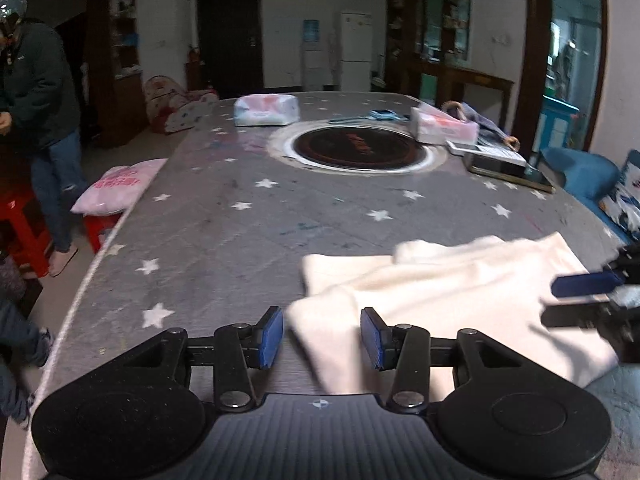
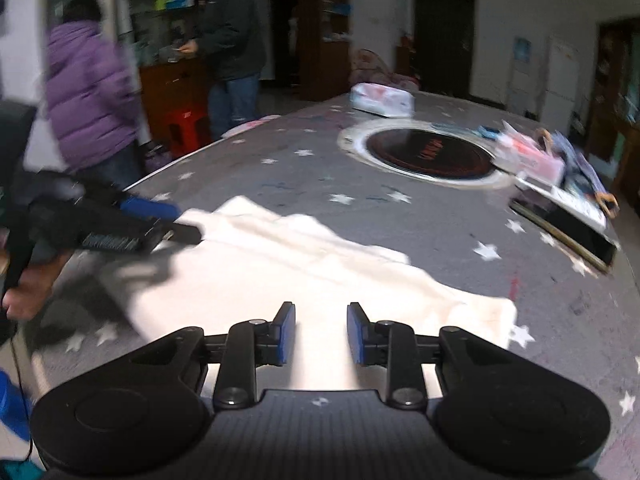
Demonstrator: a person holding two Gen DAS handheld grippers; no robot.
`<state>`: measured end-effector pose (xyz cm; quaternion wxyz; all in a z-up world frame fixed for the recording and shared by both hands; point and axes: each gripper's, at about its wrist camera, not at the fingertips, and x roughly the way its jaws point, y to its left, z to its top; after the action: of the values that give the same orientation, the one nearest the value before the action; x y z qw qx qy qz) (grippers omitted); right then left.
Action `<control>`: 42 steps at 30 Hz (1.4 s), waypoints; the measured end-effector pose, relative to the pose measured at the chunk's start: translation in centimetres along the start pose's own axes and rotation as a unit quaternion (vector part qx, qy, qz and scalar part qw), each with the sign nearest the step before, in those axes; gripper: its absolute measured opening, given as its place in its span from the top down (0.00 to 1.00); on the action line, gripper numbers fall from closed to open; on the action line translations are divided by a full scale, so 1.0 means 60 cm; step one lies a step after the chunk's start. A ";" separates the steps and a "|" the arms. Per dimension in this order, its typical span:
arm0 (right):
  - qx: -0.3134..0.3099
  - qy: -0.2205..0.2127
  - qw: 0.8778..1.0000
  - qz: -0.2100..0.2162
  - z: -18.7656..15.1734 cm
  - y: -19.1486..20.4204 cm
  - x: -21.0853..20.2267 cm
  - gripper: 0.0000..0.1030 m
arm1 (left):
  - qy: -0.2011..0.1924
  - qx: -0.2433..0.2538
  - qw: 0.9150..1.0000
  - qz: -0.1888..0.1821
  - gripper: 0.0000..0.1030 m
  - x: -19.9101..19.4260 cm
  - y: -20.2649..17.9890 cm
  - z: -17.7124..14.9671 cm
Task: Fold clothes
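A white garment (image 1: pixel 452 292) lies partly folded and rumpled on the grey star-patterned table cover (image 1: pixel 224 240). My left gripper (image 1: pixel 322 338) hovers over its near left corner. The blue pads stand apart and cloth shows in the right half of the gap, with nothing pinched. My right gripper (image 1: pixel 588 284) reaches in over the garment's right edge. In the right wrist view the right gripper (image 2: pixel 321 334) is open low over the white garment (image 2: pixel 280 272). Cloth fills the gap but is not pressed. The left gripper (image 2: pixel 160 220), held by a hand (image 2: pixel 28 292), is at the cloth's far left edge.
A round dark cooktop (image 1: pixel 358 148) is set in the table's middle. Around it lie tissue packs (image 1: pixel 266 110), a basket and a dark tablet (image 1: pixel 508 170). A pink bag (image 1: pixel 120 184) sits on a red stool left of the table. Two people (image 2: pixel 228 36) stand beyond the left edge.
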<state>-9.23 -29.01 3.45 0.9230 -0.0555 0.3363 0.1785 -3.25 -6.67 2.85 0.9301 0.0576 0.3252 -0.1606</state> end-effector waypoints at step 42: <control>-0.121 -0.003 0.989 0.085 0.020 0.184 0.047 0.67 | 0.048 -0.042 0.998 0.030 0.35 -0.014 0.047 -0.006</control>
<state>-10.52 -17.65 2.76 0.8921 -0.1372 0.3129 0.2958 -3.13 -3.71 3.08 0.9193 0.0363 0.3743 -0.1160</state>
